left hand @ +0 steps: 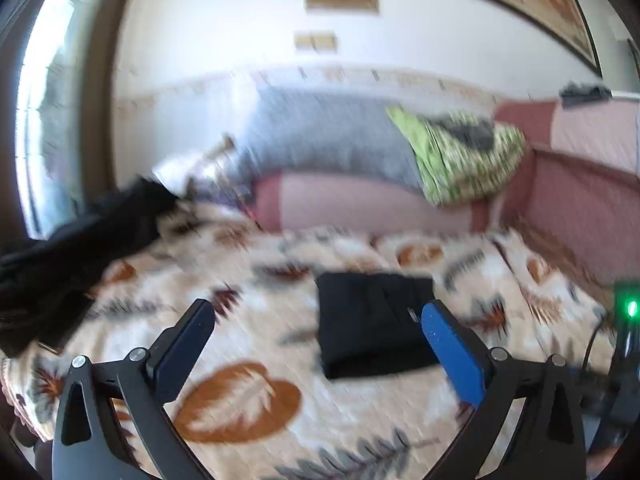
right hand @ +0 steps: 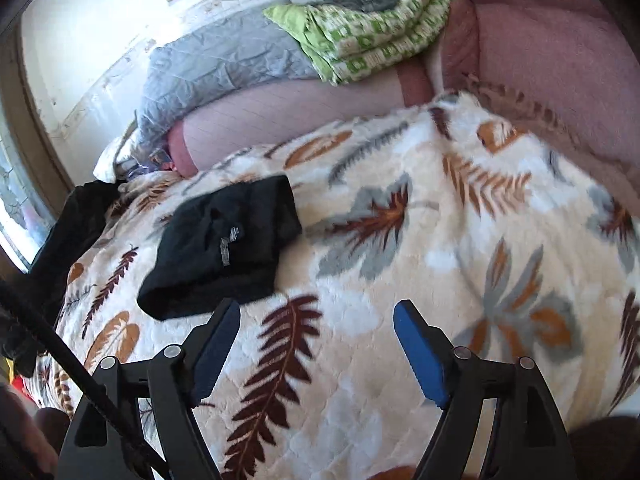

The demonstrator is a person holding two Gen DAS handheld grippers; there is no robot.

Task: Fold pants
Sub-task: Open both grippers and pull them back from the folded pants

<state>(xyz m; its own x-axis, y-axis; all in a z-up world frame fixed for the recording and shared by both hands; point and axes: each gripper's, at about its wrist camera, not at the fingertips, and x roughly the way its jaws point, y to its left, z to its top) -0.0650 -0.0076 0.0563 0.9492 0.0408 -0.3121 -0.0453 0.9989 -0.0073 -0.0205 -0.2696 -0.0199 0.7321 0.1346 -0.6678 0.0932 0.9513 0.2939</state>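
The black pants (left hand: 370, 322) lie folded into a compact rectangle on the leaf-patterned blanket (left hand: 248, 344); they also show in the right wrist view (right hand: 224, 244), with a grey label on top. My left gripper (left hand: 318, 320) is open and empty, hovering just in front of the folded pants, its right finger overlapping their near edge in view. My right gripper (right hand: 318, 320) is open and empty above the blanket (right hand: 400, 240), to the right of and nearer than the pants.
A pile of dark clothes (left hand: 68, 256) lies at the blanket's left edge, also in the right wrist view (right hand: 68, 232). Behind are a pink sofa back (left hand: 380, 204), a grey cushion (right hand: 224, 64), a green patterned blanket (right hand: 376, 28) and a window (left hand: 48, 92) at left.
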